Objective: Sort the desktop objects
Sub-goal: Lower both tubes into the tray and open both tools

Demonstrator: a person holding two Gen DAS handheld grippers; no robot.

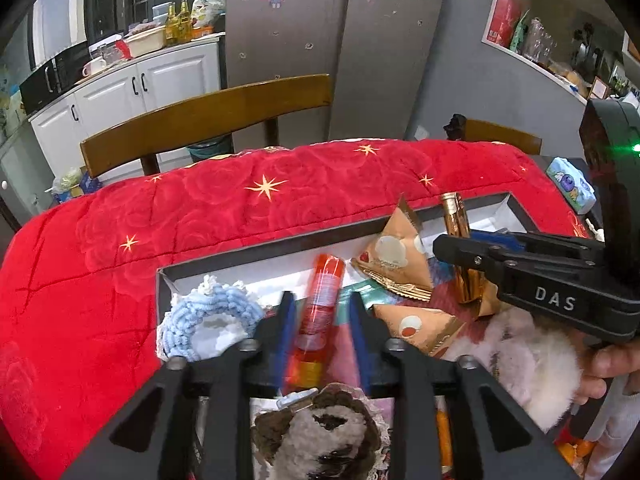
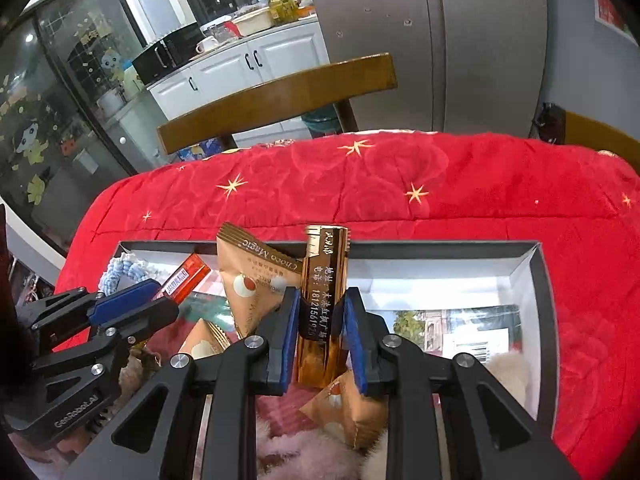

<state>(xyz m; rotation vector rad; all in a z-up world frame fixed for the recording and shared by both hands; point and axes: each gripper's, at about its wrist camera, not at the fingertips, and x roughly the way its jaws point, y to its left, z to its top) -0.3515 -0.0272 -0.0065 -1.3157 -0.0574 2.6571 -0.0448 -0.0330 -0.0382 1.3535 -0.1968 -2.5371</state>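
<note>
A grey box (image 1: 280,242) with a white inside sits on the red quilt (image 1: 200,208) and holds mixed small objects. My left gripper (image 1: 322,312) is shut on a red tube (image 1: 322,300) over the box's left part; the tube also shows in the right wrist view (image 2: 188,278). My right gripper (image 2: 320,332) is shut on an upright gold lighter (image 2: 322,300), seen from the side in the left wrist view (image 1: 460,244). Tan Choco Magic snack packets (image 2: 256,280) lie between the two grippers. A blue knitted scrunchie (image 1: 208,320) lies at the box's left end.
A brown-and-grey plush piece (image 1: 320,432) sits under my left gripper. Pink and white fluffy items (image 1: 532,364) fill the near right of the box. A printed card (image 2: 460,328) lies in the box's right part. Wooden chairs (image 1: 208,116) stand behind the table. A blue tissue pack (image 1: 572,188) lies at far right.
</note>
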